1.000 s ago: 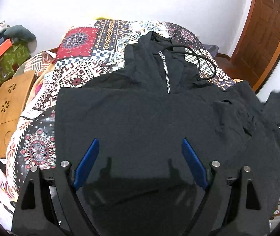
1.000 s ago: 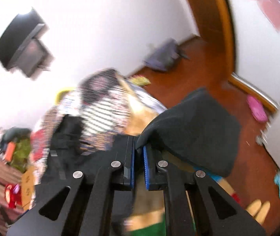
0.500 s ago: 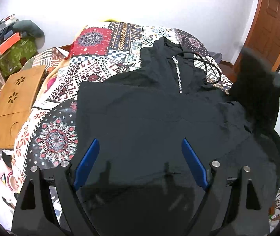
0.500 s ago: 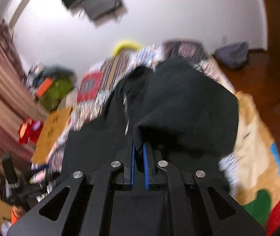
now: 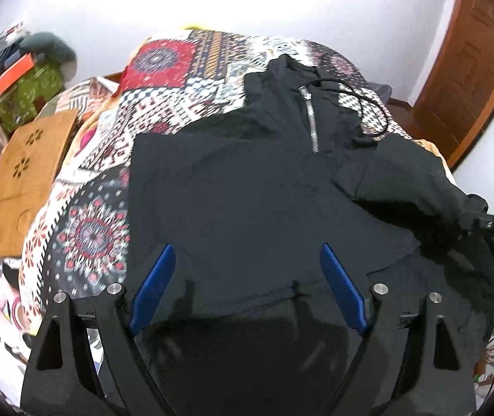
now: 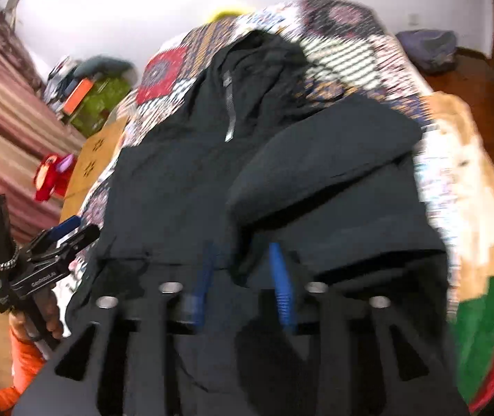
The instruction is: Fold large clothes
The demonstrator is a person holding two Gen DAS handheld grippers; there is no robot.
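1. Black fabric – a zip-neck hoodie (image 5: 233,201) – is spread face-up on the patterned bedspread (image 5: 164,69), hood toward twelve o'clock.
2. The sleeve (image 6: 319,159) at three o'clock is seen folded in over the chest, so the sleeve-folding step is judged in hand.
3. The right gripper (image 6: 243,270) is opening, the sleeve fabric just ahead, no longer pinched.
4. The left gripper (image 5: 247,291) is held wide open above the hem, nothing gripped.
5. Next – probably – the nine o'clock side must be pinched at its edge and carried inward.

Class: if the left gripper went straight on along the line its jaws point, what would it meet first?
Most likely the flat front of the black hoodie spread on the bed; the open left gripper frames nothing else. How far off it lies is unclear.
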